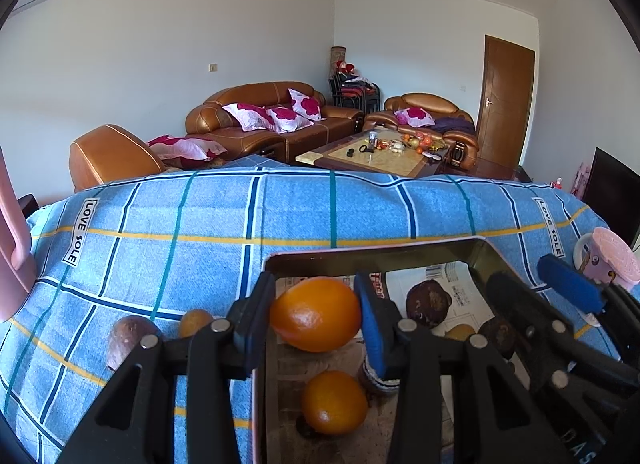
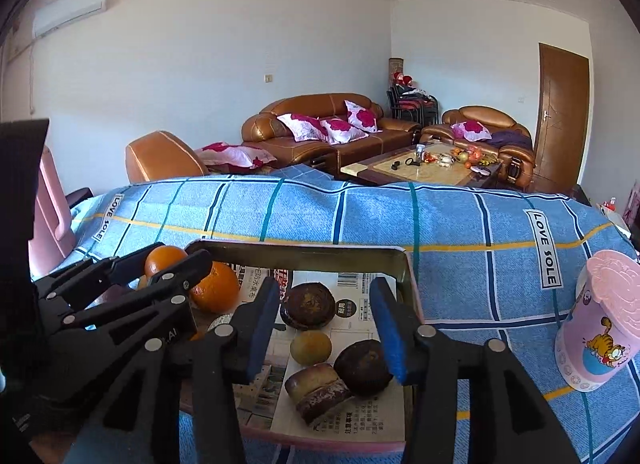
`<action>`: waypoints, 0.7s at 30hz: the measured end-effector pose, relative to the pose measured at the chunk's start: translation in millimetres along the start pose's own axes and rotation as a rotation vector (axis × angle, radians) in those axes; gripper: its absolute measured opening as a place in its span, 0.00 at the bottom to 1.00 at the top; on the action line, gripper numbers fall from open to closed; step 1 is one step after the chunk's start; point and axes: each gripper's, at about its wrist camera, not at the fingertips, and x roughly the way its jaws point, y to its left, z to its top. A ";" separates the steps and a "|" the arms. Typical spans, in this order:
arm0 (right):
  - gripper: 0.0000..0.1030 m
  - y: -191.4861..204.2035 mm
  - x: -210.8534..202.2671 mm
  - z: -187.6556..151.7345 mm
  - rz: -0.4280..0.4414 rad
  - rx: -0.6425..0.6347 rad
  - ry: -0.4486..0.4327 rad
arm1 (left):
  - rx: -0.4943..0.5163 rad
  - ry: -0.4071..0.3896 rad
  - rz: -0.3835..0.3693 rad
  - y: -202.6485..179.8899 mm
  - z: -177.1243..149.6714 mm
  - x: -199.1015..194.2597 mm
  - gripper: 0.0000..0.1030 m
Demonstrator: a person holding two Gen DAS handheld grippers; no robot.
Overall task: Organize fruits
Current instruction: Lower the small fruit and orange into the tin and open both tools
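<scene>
A metal tray (image 1: 400, 250) lined with newspaper sits on the blue checked cloth. My left gripper (image 1: 316, 314) is shut on an orange (image 1: 316, 314) and holds it over the tray's left part. A second orange (image 1: 334, 402) lies in the tray below it. My right gripper (image 2: 324, 328) is open over the tray's (image 2: 304, 250) right part, above a small yellow fruit (image 2: 311, 348), two dark round fruits (image 2: 308, 304) (image 2: 362, 368) and a cut brown piece (image 2: 316, 388). The left gripper (image 2: 160, 276) shows at the left with its orange (image 2: 164, 260).
A dark purple fruit (image 1: 128, 338) and a small yellow fruit (image 1: 195, 322) lie on the cloth left of the tray. A pink cup (image 2: 600, 324) with a cartoon cat stands right of the tray. A pink chair back (image 1: 12, 248) is at the far left.
</scene>
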 end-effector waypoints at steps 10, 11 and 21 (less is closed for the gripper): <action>0.71 -19.4 -13.7 4.9 -0.064 0.114 -0.085 | 0.030 -0.085 0.084 -6.9 -2.2 -15.8 0.99; 0.72 -20.5 -13.3 4.7 -0.066 0.119 -0.082 | 0.034 -0.091 0.088 -7.9 -2.1 -16.7 0.99; 0.72 -29.3 -20.8 2.2 -0.150 0.148 -0.126 | 0.033 -0.147 0.101 -10.2 -5.1 -30.3 1.00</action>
